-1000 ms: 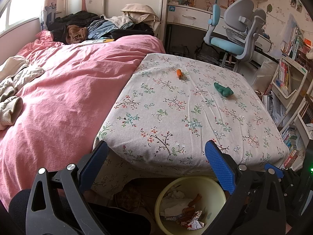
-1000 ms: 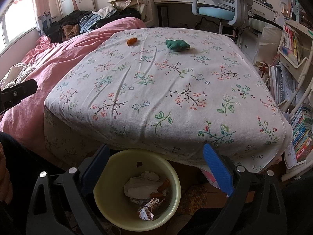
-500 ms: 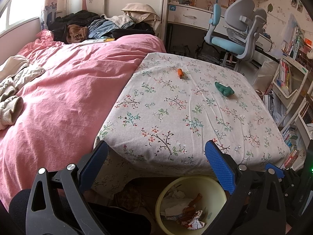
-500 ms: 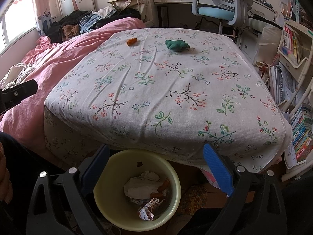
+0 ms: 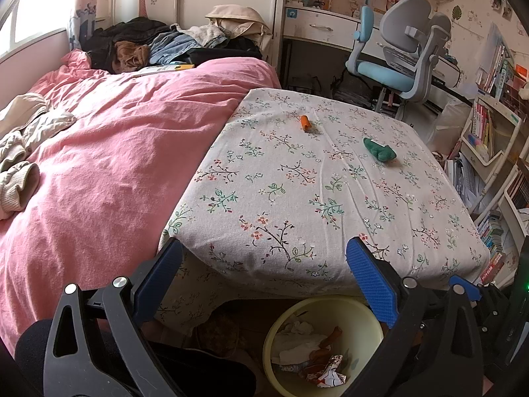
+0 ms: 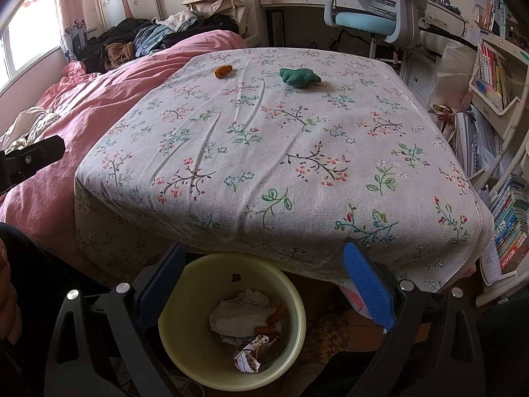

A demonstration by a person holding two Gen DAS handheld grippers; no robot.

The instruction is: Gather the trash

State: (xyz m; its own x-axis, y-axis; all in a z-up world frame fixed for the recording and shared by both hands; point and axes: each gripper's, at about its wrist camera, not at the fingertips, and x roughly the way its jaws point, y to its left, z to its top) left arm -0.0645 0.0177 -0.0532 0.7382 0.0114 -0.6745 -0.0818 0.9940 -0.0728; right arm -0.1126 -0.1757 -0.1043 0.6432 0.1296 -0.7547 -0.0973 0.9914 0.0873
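Note:
A small orange scrap [image 5: 305,123] [image 6: 222,71] and a crumpled green piece [image 5: 380,151] [image 6: 299,77] lie on the far part of the floral-cloth table [image 5: 297,198] [image 6: 281,152]. A pale yellow bin [image 5: 277,337] [image 6: 297,301] with white tissue and wrappers inside stands on the floor below the table's near edge. My left gripper [image 5: 264,251] is open and empty at the near edge, above the bin. My right gripper [image 6: 263,254] is open and empty, over the bin's far rim.
A bed with a pink quilt [image 5: 109,165] and piled clothes [image 5: 158,46] lies left of the table. A blue-grey desk chair [image 5: 396,56] and a desk stand behind. Shelves with books [image 6: 496,76] and stacked books [image 6: 509,228] are at the right.

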